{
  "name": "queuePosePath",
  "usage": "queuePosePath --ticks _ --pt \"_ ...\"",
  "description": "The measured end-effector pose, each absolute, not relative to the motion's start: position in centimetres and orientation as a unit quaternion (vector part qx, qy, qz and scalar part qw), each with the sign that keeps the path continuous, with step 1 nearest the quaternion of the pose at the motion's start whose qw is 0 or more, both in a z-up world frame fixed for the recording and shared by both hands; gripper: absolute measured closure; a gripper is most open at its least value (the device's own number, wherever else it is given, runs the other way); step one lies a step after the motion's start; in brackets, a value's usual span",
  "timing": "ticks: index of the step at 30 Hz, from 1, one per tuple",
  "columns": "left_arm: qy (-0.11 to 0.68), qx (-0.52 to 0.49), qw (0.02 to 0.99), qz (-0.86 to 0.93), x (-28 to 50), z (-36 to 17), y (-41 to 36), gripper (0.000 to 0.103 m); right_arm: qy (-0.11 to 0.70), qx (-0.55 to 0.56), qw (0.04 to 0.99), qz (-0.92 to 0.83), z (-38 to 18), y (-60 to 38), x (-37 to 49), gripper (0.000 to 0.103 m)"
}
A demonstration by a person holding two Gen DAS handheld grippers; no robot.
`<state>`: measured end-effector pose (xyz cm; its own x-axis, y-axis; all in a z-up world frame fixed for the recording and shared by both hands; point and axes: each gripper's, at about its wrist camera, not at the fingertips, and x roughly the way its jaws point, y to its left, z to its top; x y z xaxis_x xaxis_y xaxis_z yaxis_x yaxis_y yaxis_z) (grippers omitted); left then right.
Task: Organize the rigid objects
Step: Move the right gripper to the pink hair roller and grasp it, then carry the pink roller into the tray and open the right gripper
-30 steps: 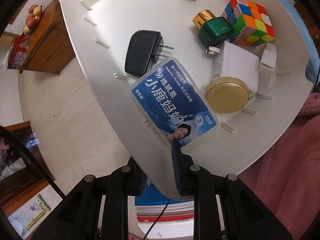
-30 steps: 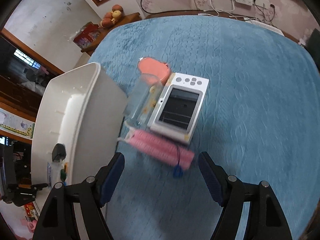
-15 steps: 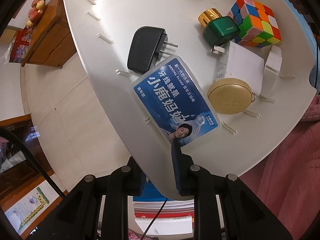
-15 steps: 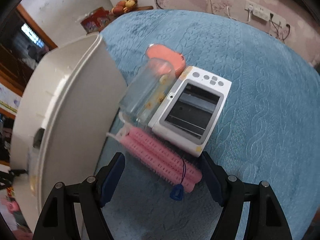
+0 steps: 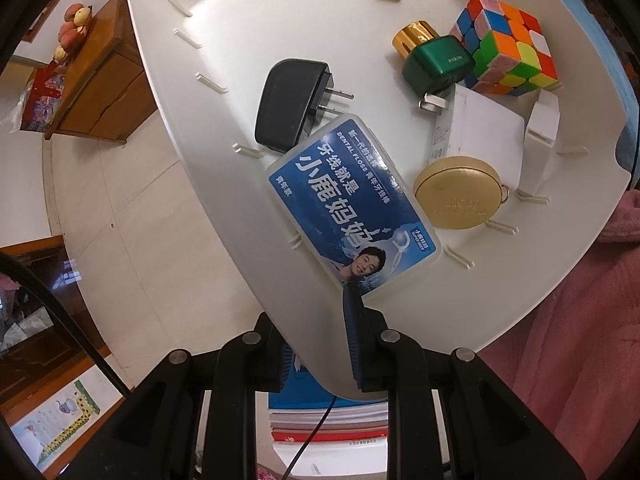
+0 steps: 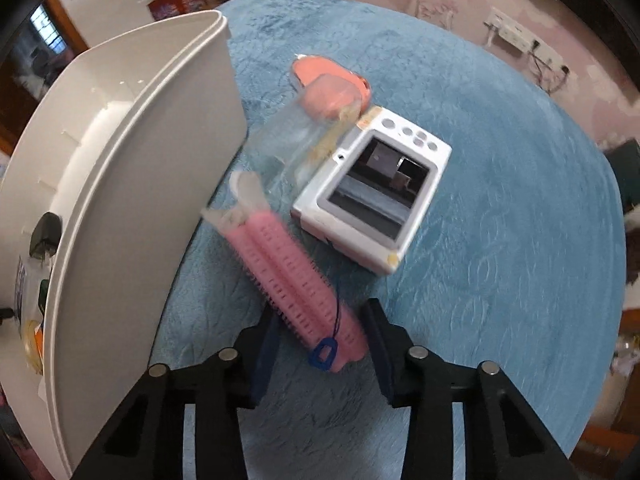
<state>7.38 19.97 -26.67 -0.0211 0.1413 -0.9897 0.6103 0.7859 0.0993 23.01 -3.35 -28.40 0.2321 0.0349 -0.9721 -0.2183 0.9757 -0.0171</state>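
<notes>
My left gripper (image 5: 320, 340) is shut on the rim of a white plastic bin (image 5: 248, 8) and holds it tilted. Inside lie a blue dental floss box (image 5: 352, 208), a black plug adapter (image 5: 288, 108), a green charger (image 5: 438, 64), a colour cube (image 5: 506, 60), a gold round case (image 5: 458, 192) and a white box (image 5: 484, 136). My right gripper (image 6: 320, 340) is open, its fingers on either side of the near end of a pink hair roller (image 6: 288, 272) lying on the blue table cover (image 6: 500, 220). The bin (image 6: 132, 184) stands to its left.
Beyond the roller lie a white toy camera (image 6: 372, 196), a clear plastic cup (image 6: 304, 136) on its side and a coral pink case (image 6: 320, 72). A wooden cabinet (image 5: 96, 92) with fruit stands across the floor. Books (image 5: 328, 416) lie below the left gripper.
My right gripper has moved forward and down over the table, and its fingers have narrowed around the pink roller's near end. The left gripper keeps its hold on the bin, which shifted slightly.
</notes>
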Motion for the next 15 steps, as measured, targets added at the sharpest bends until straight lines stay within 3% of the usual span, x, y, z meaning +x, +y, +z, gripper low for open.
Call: queuePosePath --ticks 15 --pt "0.668 0.245 0.678 -0.183 6.3 -25.5 21.9 0.080 0.695 0.136 0.706 0.010 -28.8 -4.5 16.7 0.075"
